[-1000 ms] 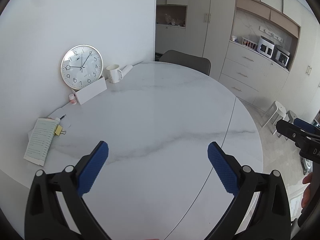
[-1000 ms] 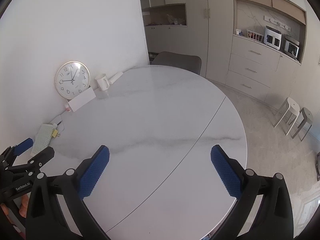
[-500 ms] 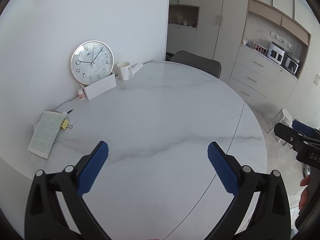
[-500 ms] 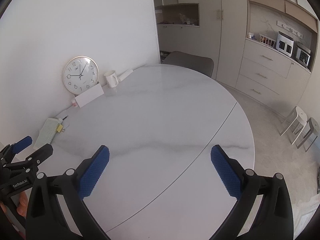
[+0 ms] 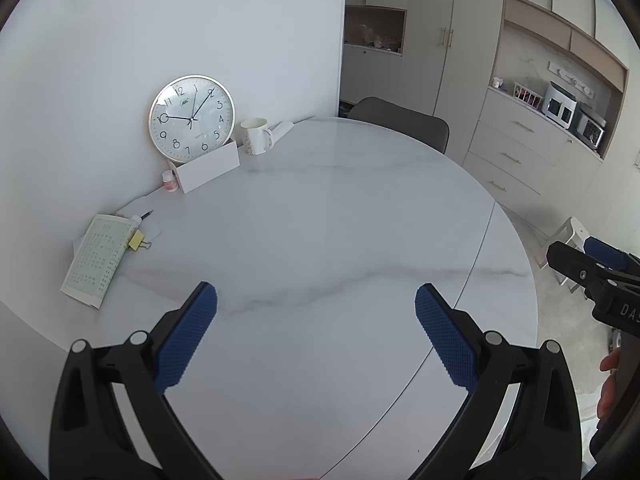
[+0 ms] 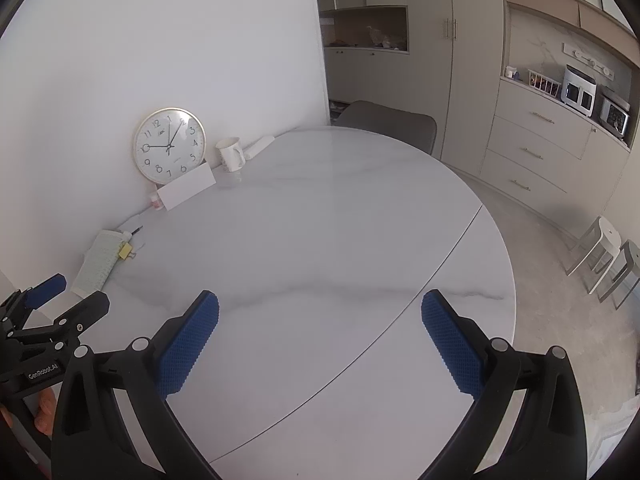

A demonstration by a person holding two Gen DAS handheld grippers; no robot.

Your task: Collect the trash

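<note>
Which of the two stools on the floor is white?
The nearer stool, the left one of the pair in the right wrist view. The stool behind it to the right is grey.

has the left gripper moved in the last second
Yes. In its own view the clock and mug have slid right, so the open left gripper has swung left, toward the wall.

trash: none identifiable | table [image 5: 340,220]: white marble, round, mostly bare
</note>
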